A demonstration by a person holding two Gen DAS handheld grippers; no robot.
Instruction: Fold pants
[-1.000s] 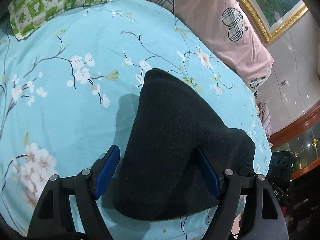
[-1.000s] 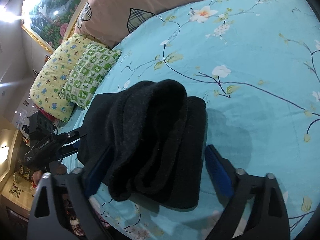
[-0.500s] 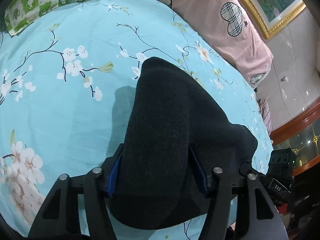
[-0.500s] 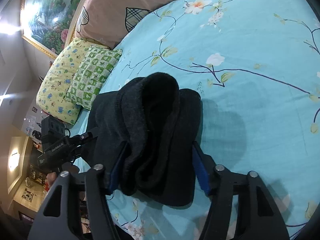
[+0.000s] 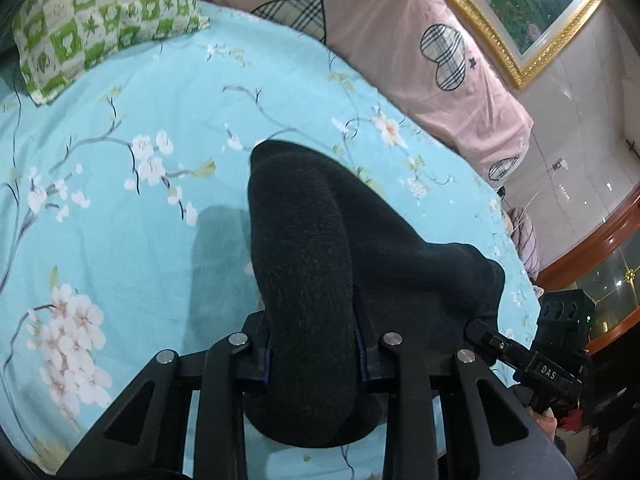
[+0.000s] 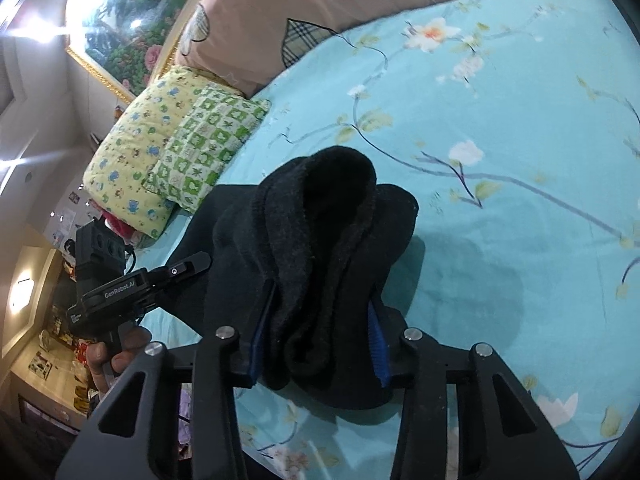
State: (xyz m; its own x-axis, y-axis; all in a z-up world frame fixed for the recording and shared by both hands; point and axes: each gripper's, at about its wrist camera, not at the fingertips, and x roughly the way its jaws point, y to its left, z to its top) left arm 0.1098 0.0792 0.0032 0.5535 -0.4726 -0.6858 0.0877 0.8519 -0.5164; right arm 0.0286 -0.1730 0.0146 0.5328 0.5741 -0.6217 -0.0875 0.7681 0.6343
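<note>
A bed with a turquoise flowered sheet filled the ground ahead of both grippers. A pink quilt with checked hearts lay along its far edge. A green checked pillow and a yellow pillow sat beyond and left of the right gripper. A gilt-framed landscape painting hung on the pale wall, with glare from ceiling lights.

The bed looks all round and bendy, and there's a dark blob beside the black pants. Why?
Left wrist view: the fisheye lens curves the blue bedsheet; the blob is a shadow beside the pants. Right wrist view: same bending, a shadow, and glare on the painting.
</note>
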